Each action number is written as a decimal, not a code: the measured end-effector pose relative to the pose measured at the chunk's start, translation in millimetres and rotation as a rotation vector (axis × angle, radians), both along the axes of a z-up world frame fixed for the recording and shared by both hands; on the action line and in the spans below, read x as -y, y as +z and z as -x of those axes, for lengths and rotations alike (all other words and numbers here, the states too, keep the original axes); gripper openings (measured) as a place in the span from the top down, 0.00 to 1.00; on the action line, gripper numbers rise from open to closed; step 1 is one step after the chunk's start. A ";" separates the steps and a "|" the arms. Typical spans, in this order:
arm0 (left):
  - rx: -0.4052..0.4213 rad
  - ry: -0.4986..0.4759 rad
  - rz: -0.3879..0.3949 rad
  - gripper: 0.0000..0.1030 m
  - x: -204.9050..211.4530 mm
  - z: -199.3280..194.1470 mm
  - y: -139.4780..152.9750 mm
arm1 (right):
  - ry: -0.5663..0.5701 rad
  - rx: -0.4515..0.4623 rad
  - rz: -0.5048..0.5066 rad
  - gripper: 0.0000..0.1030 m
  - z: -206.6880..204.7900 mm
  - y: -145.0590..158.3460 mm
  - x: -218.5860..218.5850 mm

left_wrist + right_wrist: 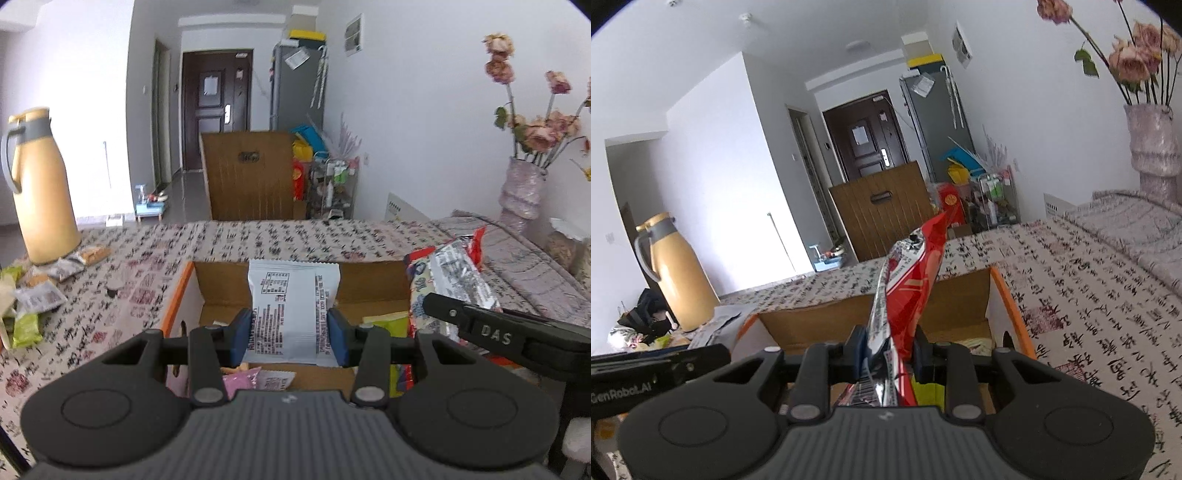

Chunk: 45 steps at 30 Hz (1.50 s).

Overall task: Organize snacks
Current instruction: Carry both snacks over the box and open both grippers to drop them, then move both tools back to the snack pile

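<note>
My left gripper [290,338] is shut on a white snack packet [291,310] with printed text, held upright over an open cardboard box [369,280] with orange edges. Pink and yellow-green packets lie inside the box. My right gripper [888,354] is shut on a red and silver snack bag [908,291] that stands edge-on above the same box [820,317]. In the left wrist view that red and silver bag [458,273] and the right gripper's dark finger show at the right, beside the box.
A tan thermos jug [40,188] stands at the table's left with loose snack packets [29,295] around it. A vase of dried flowers [522,195] is at the right. The table carries a calligraphy-print cloth [1089,280]. A wooden chair back [251,173] is beyond the far edge.
</note>
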<state>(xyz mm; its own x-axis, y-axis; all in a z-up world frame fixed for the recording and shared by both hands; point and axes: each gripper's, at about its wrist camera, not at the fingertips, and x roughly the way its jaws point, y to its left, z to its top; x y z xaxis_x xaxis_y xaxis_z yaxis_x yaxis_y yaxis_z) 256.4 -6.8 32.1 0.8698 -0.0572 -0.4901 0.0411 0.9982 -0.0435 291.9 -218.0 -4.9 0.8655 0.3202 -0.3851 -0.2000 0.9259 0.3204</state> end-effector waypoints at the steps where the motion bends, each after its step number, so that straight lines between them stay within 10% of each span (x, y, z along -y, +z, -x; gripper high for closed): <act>1: -0.013 0.003 0.004 0.57 -2.1 -3.7 -4.4 | 0.003 -0.007 0.003 0.77 -2.9 -2.9 -0.8; 10: -0.067 0.001 0.007 0.55 -5.9 -11.3 -22.9 | 0.004 -0.074 0.037 0.75 -14.0 -21.6 -2.6; 12: -0.068 0.005 0.010 0.38 -6.1 -10.3 -23.2 | 0.002 -0.075 0.045 0.72 -11.3 -20.7 -1.9; 20: -0.023 0.079 -0.003 0.00 -9.2 -0.1 -16.8 | -0.082 -0.031 0.070 0.03 3.7 -11.4 8.1; 45: 0.025 0.110 -0.021 0.00 -17.1 52.8 11.6 | -0.106 0.081 0.149 0.00 80.6 28.1 13.6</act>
<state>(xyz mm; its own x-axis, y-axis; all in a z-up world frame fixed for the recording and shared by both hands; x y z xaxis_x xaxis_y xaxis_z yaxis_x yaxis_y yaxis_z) 203.6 10.3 43.6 0.8823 0.0495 -0.4680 -0.0683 0.9974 -0.0232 211.3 -231.6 23.2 0.9214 0.1702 -0.3494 -0.1181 0.9791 0.1655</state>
